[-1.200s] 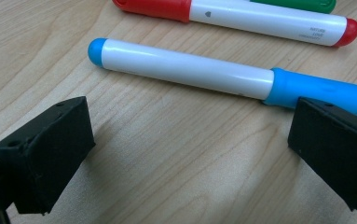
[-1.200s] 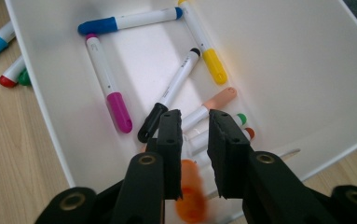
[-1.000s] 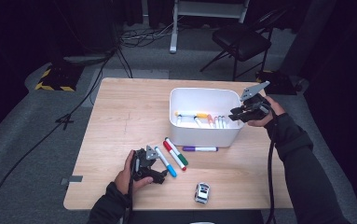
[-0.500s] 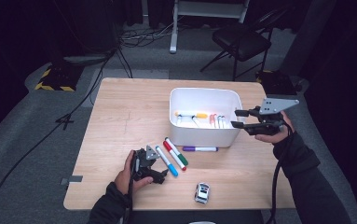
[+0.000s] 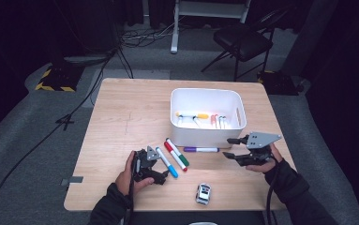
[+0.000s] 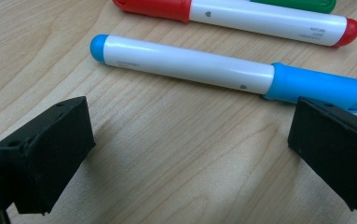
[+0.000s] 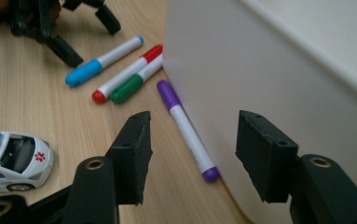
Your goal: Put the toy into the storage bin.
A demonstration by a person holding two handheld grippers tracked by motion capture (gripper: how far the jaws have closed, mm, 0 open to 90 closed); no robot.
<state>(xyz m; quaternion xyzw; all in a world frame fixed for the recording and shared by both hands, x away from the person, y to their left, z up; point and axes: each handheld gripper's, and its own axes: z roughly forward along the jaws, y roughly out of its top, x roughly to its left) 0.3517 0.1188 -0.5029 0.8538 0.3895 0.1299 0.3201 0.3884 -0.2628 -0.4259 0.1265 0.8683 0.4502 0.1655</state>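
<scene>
A white bin point(image 5: 205, 91) holds several markers point(image 5: 200, 117). Against its near wall point(image 7: 269, 70) lies a purple marker point(image 5: 201, 149) point(image 7: 185, 126). My right gripper point(image 5: 227, 147) point(image 7: 192, 149) is low over the table just right of it and points along it. Its jaws have just been opening and are open, with nothing gripped. Blue point(image 5: 166, 161) point(image 6: 190, 65), red point(image 5: 175, 154) point(image 6: 260, 18) and green point(image 5: 181, 155) markers lie side by side. My left gripper point(image 5: 160, 166) point(image 6: 190, 144) rests open on the table, its jaws just short of the blue marker.
A small white toy car point(image 5: 203, 193) point(image 7: 13, 156) stands near the table's front edge between the two hands. A dark chair point(image 5: 243, 42) and cables are on the floor beyond the table.
My right gripper came from the bin's right rim down and toward the near side, ending beside the purple marker, and its jaws spread apart. The left gripper stayed put.
</scene>
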